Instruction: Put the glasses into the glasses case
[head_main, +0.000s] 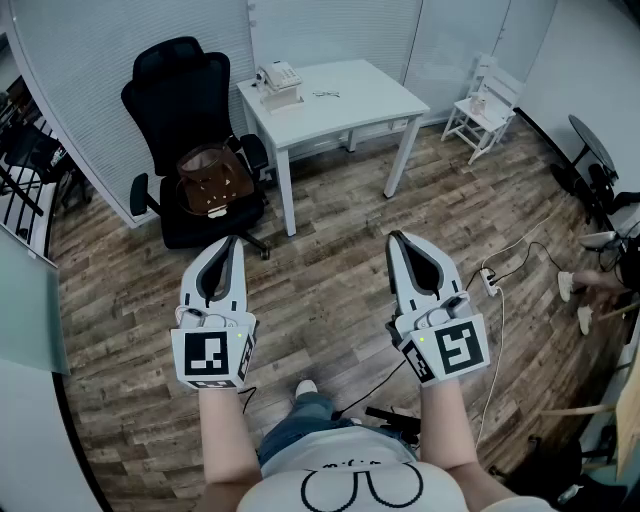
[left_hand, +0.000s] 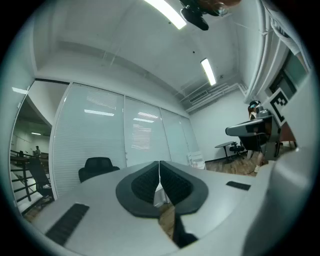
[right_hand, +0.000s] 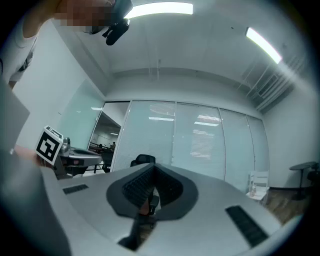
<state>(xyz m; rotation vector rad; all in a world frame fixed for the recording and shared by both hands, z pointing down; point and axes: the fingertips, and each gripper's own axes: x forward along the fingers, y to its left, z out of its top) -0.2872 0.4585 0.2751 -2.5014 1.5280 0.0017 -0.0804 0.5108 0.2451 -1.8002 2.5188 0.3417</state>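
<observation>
Both grippers hang level over the wood floor, well short of the white table (head_main: 370, 100). My left gripper (head_main: 232, 242) is shut with nothing between its jaws; in its own view the dark pads (left_hand: 150, 181) meet in a thin line. The empty right gripper (head_main: 394, 238) is shut too, and its pads (right_hand: 142, 184) are pressed together. On the table lies a small dark item (head_main: 327, 94), possibly the glasses but too small to tell. A beige boxy object (head_main: 279, 80) sits at the table's left end. I cannot make out a glasses case.
A black office chair (head_main: 185, 110) with a brown object (head_main: 212, 182) on its seat stands left of the table. A small white chair (head_main: 485, 105) is at the back right. Cables and a power strip (head_main: 491, 281) lie on the floor at right. A glass partition runs behind.
</observation>
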